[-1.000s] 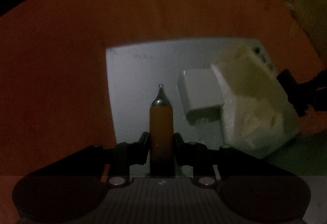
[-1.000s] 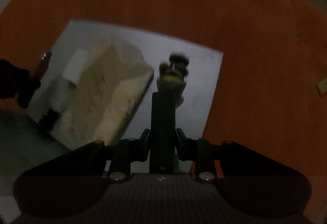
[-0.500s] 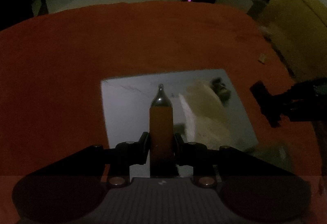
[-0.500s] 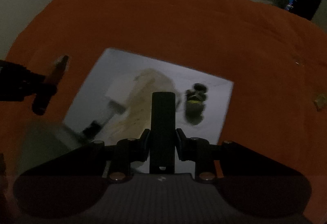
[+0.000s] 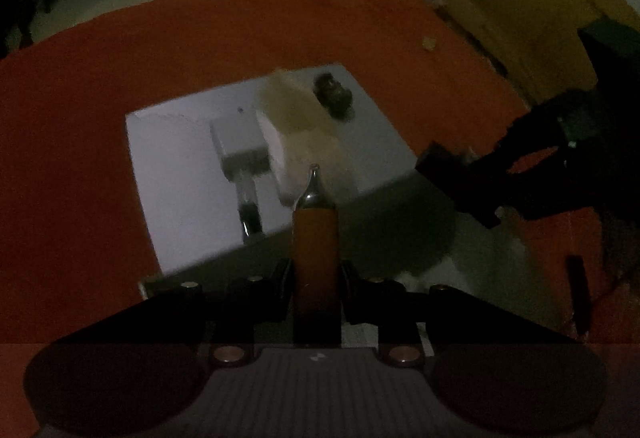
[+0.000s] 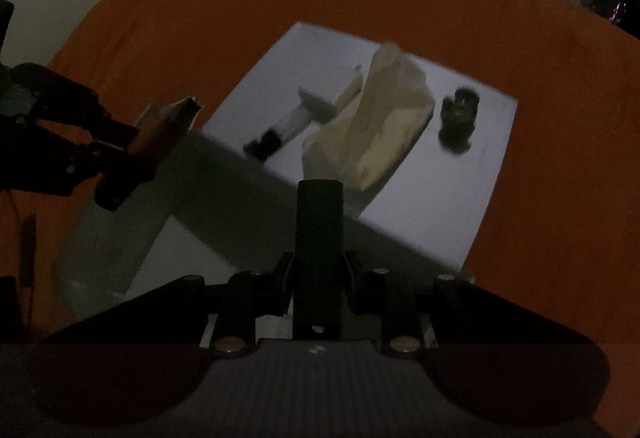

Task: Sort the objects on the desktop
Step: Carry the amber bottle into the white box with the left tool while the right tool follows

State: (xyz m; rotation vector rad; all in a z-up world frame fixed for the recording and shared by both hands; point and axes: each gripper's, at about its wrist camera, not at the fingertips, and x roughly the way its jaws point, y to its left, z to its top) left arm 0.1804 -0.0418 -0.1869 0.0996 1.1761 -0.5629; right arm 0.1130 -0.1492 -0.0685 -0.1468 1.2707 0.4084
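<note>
Dim, blurry shots. Table (image 5: 100, 126) w/ orange cloth; a white sheet (image 5: 180, 206) lies on it.

Left gripper (image 5: 316, 222): jaws closed tight, no gap visible, on an orange pen (image 5: 315, 246) w/ silver tip pointing fwd, held above the near edge of the sheet. In the right view the same gripper (image 6: 168, 126) shows at far left, over the near left corner of the sheet, pen (image 6: 160, 130) sticking out toward the sheet.

Right gripper (image 6: 319, 198): jaws pressed together; only a dark bar shows between the linkage, and I can't tell if anything is pinched there. In the left view it (image 5: 452, 178) hangs at right, off the sheet's near right corner.

On the sheet: a crumpled beige bag (image 6: 376, 122) in the middle; a white charger-like block (image 5: 240, 142) just left of it, touching or nearly so, w/ a thin part ending in a dark tip (image 6: 264, 142) toward the near edge; a small dark toy-like thing (image 6: 460, 114), w/ a yellowish bit, just right of the bag, apart from it. Too blurred to ID these further.

A pale, translucent round shape (image 5: 460, 250) sits near the sheet's near edge, betw. the two grippers; can't tell what. A small tan scrap (image 5: 429, 43) lies on the cloth far right, well apart from the sheet.
</note>
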